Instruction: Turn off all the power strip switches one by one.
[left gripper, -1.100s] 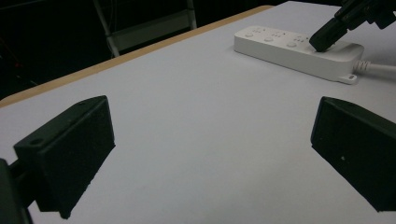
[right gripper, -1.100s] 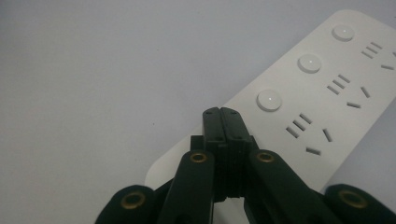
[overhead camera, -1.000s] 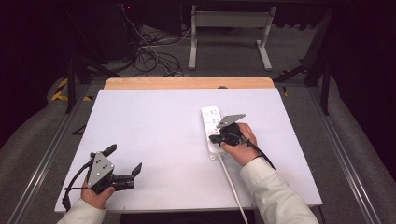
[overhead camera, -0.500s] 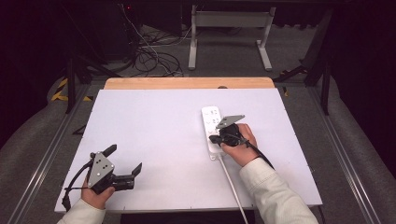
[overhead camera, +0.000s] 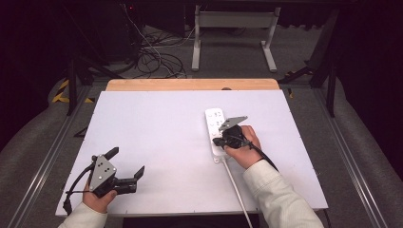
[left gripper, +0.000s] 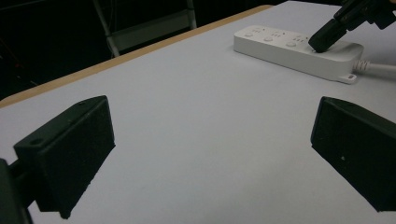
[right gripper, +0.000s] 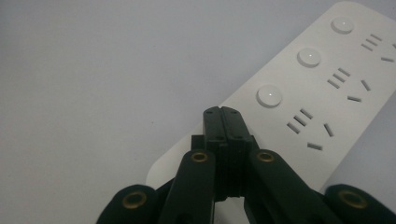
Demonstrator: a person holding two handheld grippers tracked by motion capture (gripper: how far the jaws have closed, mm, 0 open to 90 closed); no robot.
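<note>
High view: my right gripper, jaws pressed together, rests on the power strip. My left gripper gapes wide over bare worktop, well apart.

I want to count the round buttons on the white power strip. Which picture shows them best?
The right gripper view: the power strip is close, with three round buttons plain beside the sockets. The left gripper view shows it far off, side-on. The high view shows it small, partly under the right hand-held gripper.
</note>
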